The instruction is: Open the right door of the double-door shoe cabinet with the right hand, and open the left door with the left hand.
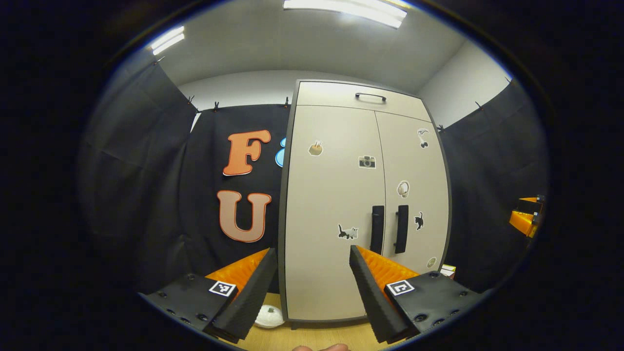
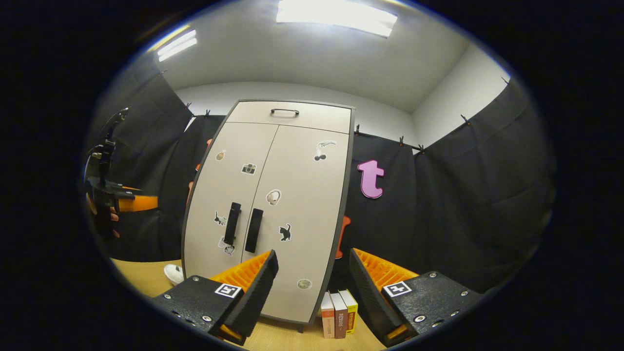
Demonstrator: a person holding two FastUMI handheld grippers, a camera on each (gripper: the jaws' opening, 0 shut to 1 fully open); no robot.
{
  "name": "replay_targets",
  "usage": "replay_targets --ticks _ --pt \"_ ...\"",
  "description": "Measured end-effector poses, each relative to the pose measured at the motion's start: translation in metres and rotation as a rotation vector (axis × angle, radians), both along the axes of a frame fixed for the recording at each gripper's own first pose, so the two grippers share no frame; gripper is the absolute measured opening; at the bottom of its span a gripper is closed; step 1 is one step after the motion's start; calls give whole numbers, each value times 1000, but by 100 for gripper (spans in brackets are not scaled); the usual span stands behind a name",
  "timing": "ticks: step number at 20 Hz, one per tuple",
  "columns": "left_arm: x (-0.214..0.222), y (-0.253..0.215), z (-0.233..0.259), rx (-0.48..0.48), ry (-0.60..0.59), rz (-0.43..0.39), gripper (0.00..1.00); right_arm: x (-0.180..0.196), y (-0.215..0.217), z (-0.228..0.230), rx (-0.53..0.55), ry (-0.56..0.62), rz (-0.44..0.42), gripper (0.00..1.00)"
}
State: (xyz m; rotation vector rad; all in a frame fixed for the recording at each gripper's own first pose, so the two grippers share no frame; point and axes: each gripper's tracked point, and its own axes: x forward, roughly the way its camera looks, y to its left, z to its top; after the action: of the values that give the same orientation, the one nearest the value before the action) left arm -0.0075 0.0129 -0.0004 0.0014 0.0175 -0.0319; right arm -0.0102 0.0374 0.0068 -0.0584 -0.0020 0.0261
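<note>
A tall beige double-door shoe cabinet (image 1: 341, 204) (image 2: 273, 204) stands on the wooden table, both doors closed and dotted with small stickers. Two black vertical handles sit side by side at the centre seam: the left door handle (image 1: 377, 229) (image 2: 232, 223) and the right door handle (image 1: 401, 228) (image 2: 254, 230). My left gripper (image 1: 313, 258) is open, held short of the left door with nothing between its fingers. My right gripper (image 2: 313, 261) is open too, in front of the right door's lower part. In the right gripper view the left gripper (image 2: 117, 200) shows far left, held by a hand.
A drawer front with a black handle (image 1: 370, 96) (image 2: 284, 111) tops the cabinet. Three books (image 2: 339, 307) stand at the cabinet's right foot. A white round object (image 1: 268, 316) (image 2: 173, 274) lies at its left foot. Black cloth walls surround the table (image 2: 141, 275).
</note>
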Motion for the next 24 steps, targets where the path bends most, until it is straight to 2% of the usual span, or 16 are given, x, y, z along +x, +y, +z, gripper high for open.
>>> replay_targets --ticks 2,9,13,18,22,24 --pt "2 1 -3 -6 5 -7 96 4 9 -5 -1 22 9 90" --pt "0 18 3 -15 12 -13 96 33 55 -16 99 61 64 90" --pt "-1 29 10 2 -3 -7 96 58 91 -17 161 68 130 90" --pt "0 46 10 4 -14 10 96 108 131 -21 209 90 150 87" --pt "7 60 4 4 5 12 96 149 160 -25 265 131 205 84" --pt "10 68 4 6 4 15 96 170 160 -37 264 169 184 83"
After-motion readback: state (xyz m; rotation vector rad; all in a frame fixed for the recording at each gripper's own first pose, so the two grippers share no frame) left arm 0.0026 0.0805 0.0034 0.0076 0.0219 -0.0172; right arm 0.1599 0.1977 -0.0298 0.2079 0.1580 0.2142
